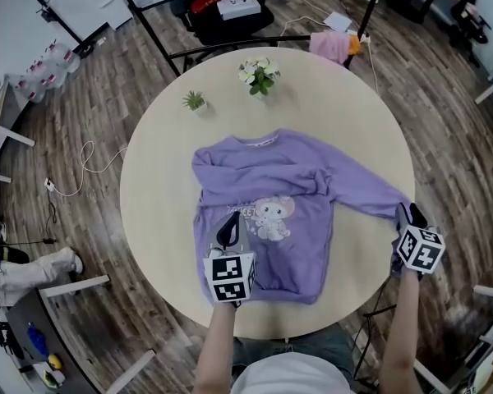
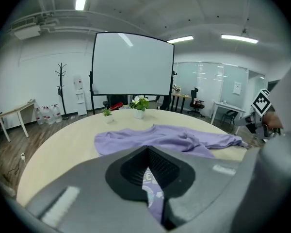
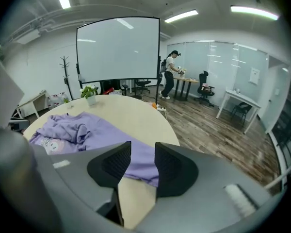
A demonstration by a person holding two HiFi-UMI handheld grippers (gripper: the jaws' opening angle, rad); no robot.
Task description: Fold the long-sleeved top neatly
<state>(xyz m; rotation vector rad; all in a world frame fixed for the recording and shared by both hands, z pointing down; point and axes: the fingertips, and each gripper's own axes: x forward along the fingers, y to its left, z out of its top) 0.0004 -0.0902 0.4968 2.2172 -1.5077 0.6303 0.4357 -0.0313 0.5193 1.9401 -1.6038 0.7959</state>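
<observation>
A purple long-sleeved top (image 1: 300, 249) lies front up on the round beige table (image 1: 156, 187), its cartoon print showing. One sleeve is folded across the chest (image 1: 230, 171). The other sleeve (image 1: 366, 189) stretches right to the table's edge. My left gripper (image 1: 228, 230) hovers over the top's lower left part with its jaws shut and nothing between them (image 2: 148, 152). My right gripper (image 1: 411, 213) sits at the outstretched sleeve's cuff by the table's right edge. It is open, and the sleeve (image 3: 106, 132) runs under the gap between its jaws (image 3: 142, 153).
Two small potted plants (image 1: 195, 101) (image 1: 259, 74) stand at the table's far side. A pink cloth (image 1: 333, 46) lies beyond the table. The table's rim drops off right beside my right gripper. A person (image 3: 170, 74) stands far off in the room.
</observation>
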